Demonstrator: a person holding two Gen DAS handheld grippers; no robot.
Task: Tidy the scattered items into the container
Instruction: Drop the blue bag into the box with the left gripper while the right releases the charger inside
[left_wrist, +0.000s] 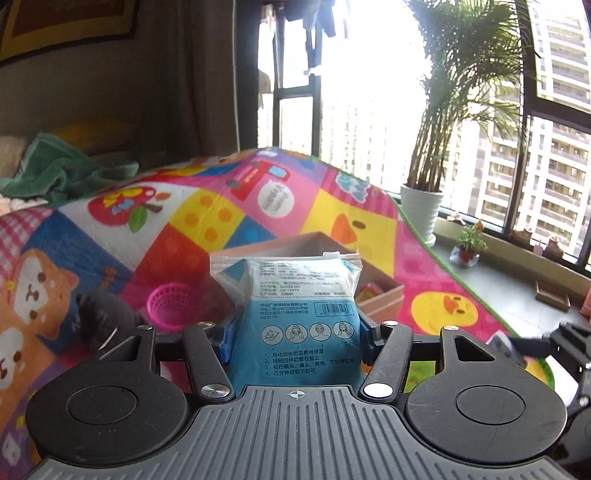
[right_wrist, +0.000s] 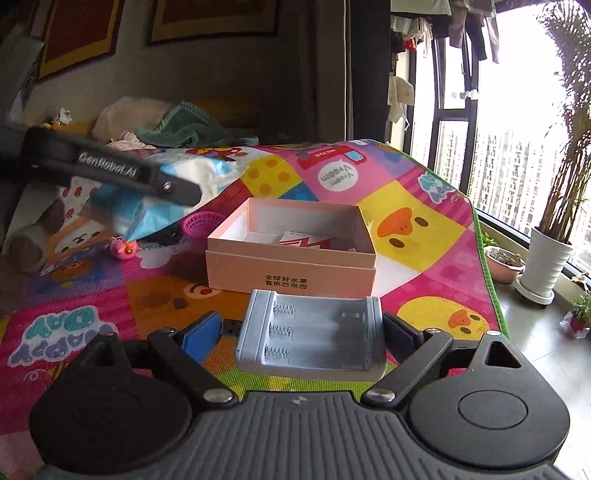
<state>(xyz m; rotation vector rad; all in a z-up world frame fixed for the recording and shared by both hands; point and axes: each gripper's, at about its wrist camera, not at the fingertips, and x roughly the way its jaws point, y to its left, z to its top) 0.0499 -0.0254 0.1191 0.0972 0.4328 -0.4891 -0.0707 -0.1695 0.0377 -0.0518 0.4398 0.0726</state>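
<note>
In the left wrist view, the left gripper (left_wrist: 295, 328) pinches a soft blue-and-white plastic packet (left_wrist: 291, 314), held in the air before the open pink cardboard box (left_wrist: 373, 291) on the colourful play mat (left_wrist: 207, 218). The slack film could slip out.

In the right wrist view, the right gripper (right_wrist: 306, 332) squeezes a grey plastic battery holder (right_wrist: 314, 332) at its ends, near the box (right_wrist: 288, 266). Both hands converging might collide.

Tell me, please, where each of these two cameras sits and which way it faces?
Left wrist: on the left gripper, looking along its fingers past the held blue-and-white packet over the play mat toward the windows.
Right wrist: on the right gripper, facing its grey battery holder and the pink box; the left gripper crosses the upper left.
Shared: packet, box, mat, pink basket.
</note>
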